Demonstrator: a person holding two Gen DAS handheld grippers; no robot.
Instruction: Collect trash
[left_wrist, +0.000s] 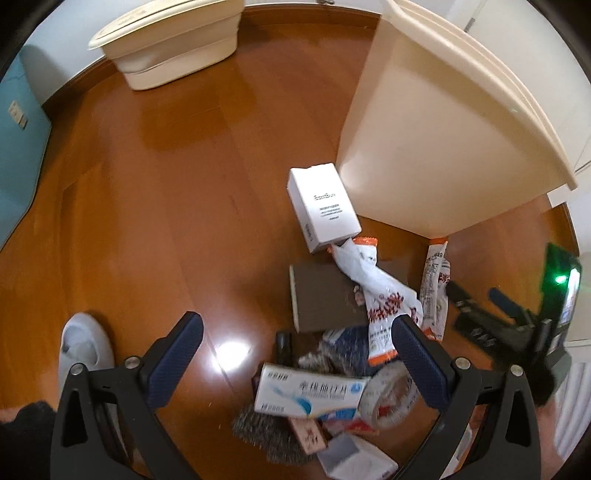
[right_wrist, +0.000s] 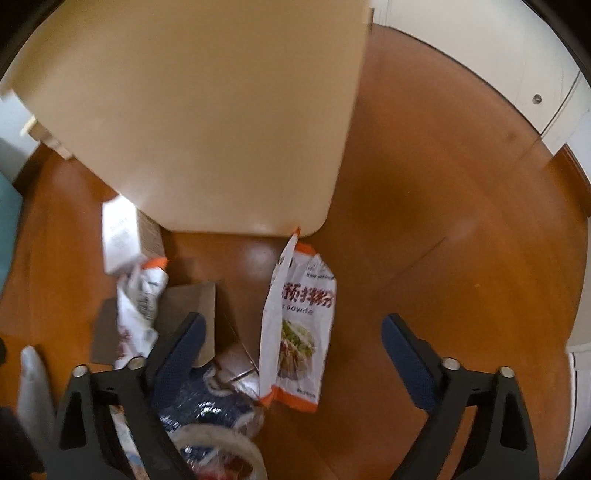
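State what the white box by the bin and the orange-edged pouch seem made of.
White box: likely matte printed cardboard, with crisp folded edges and flat faces. Orange-edged pouch: apparently glossy plastic film, creased and standing on a thin sealed edge. Bin: smooth cream plastic, probably.

You see a shiny brown wood floor (left_wrist: 166, 192). On it stand a big cream bin (left_wrist: 436, 147) and a smaller cream bin (left_wrist: 173, 48). A white box (left_wrist: 325, 206), a flat brown card (left_wrist: 321, 299) and an orange-edged food bag (right_wrist: 299, 325) lie there too, beside a heap of trash (left_wrist: 314, 398).
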